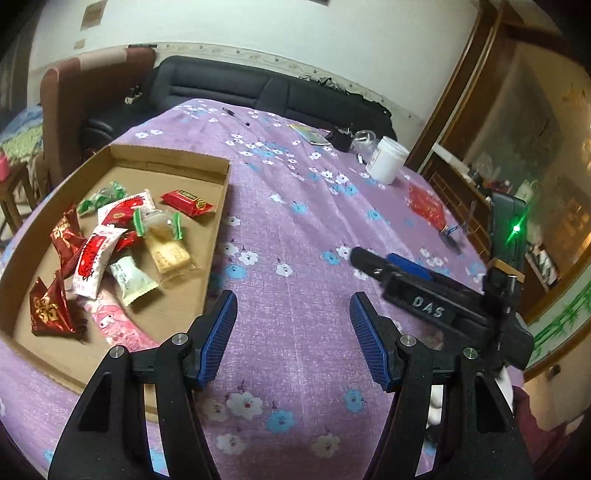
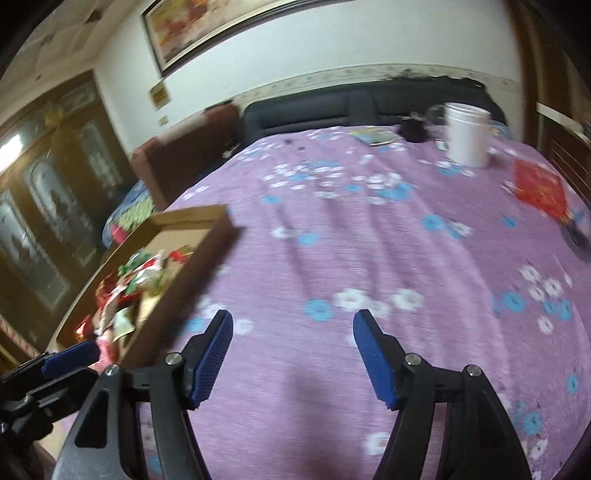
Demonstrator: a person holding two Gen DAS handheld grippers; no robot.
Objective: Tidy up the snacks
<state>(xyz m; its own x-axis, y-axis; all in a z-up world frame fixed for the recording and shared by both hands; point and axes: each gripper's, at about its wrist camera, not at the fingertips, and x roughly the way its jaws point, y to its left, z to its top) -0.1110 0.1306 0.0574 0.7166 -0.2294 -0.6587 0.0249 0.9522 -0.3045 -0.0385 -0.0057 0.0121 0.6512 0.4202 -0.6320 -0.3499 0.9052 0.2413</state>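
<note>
Snacks [image 1: 110, 251] in cardboard tray [image 1: 218, 206]

A: What fills the middle of both views?

B: A table under a purple cloth [image 1: 295, 206] printed with white and blue flowers.

A: And behind it?

B: A dark sofa [image 1: 236, 86] runs along the white wall [image 1: 258, 26], under a thin patterned border strip. At the upper left of the left wrist view stands a brown armchair [image 1: 85, 85].

A: Anything hanging?

B: A framed painting [image 2: 207, 26] at the top of the right wrist view, tilted by the lens.

A: The sides?

B: A wooden cabinet with glass doors [image 2: 48, 177] at the left of that view, catching a bright reflection. Dark wood framing [image 1: 461, 81] climbs the right of the other. The light is dim and indoor.
</note>
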